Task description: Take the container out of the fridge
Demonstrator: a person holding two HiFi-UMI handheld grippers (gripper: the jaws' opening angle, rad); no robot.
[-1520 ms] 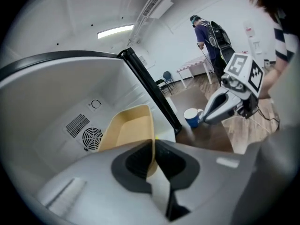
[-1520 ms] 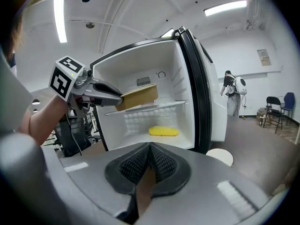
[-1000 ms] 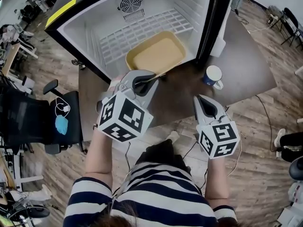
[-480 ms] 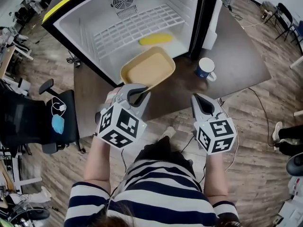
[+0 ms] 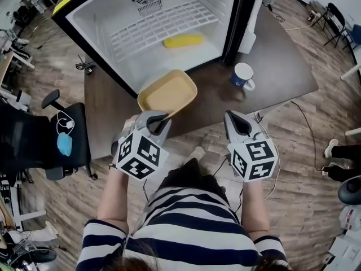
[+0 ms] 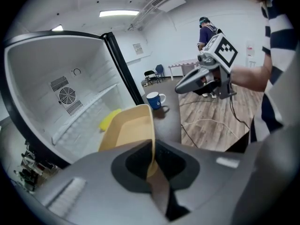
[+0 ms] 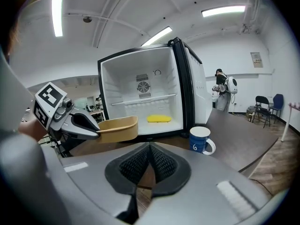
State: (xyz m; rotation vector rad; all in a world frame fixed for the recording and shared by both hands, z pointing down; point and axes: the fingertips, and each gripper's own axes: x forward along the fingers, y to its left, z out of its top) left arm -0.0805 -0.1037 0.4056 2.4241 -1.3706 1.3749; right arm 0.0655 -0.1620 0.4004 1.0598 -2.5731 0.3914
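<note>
The tan, shallow container [image 5: 167, 93] hangs outside the open fridge [image 5: 107, 33], over the dark table's front edge. My left gripper [image 5: 162, 117] is shut on its near rim; in the left gripper view the rim [image 6: 149, 139] is pinched between the jaws. From the right gripper view the container [image 7: 115, 129] is held level in front of the fridge. My right gripper [image 5: 236, 121] floats beside it to the right, shut and empty, with its pads [image 7: 159, 165] pressed together.
A yellow item [image 5: 183, 40] lies on the fridge's wire shelf. A blue-and-white mug [image 5: 243, 75] stands on the dark table [image 5: 282, 66] right of the fridge door frame. An office chair [image 5: 62, 137] is at the left, on the wooden floor.
The left gripper has drawn the container out of the fridge toward the person. The yellow item behind it has come into view. The right gripper has hardly moved.
</note>
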